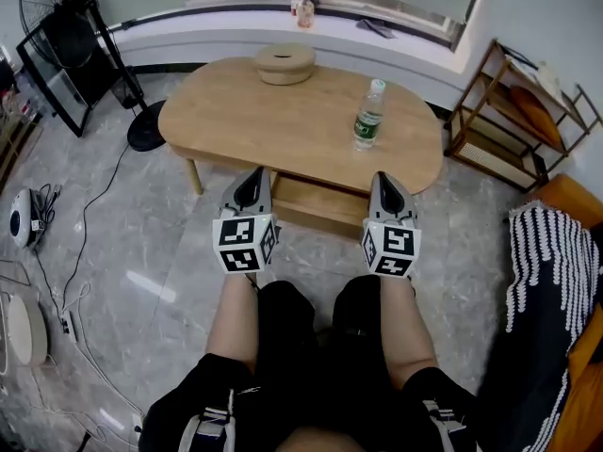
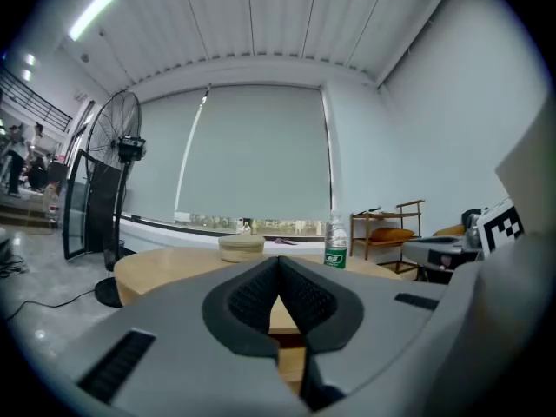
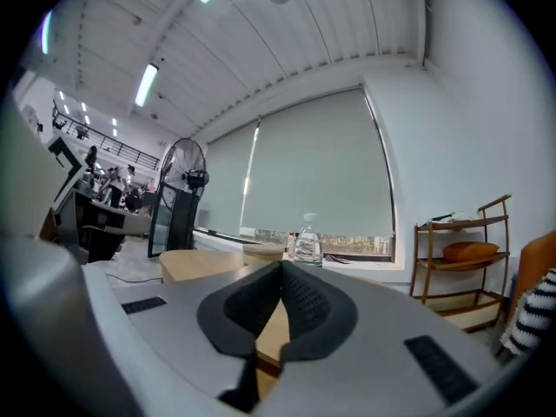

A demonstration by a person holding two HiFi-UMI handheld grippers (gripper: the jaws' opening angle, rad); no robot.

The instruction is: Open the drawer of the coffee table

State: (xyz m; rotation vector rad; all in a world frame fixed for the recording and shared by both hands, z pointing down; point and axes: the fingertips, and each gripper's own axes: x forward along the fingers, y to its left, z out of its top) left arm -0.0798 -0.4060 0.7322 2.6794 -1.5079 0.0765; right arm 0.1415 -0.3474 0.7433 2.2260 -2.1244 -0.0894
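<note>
Drawer front faces the person; coffee table runs left-right.

Left tool and right tool: grey moulded shells, jaws lined with black ribbed pads, black slots on the housings. Each carries a white cube printed with black square markers. Person wears black shorts and a black top with pale buckled straps
</note>
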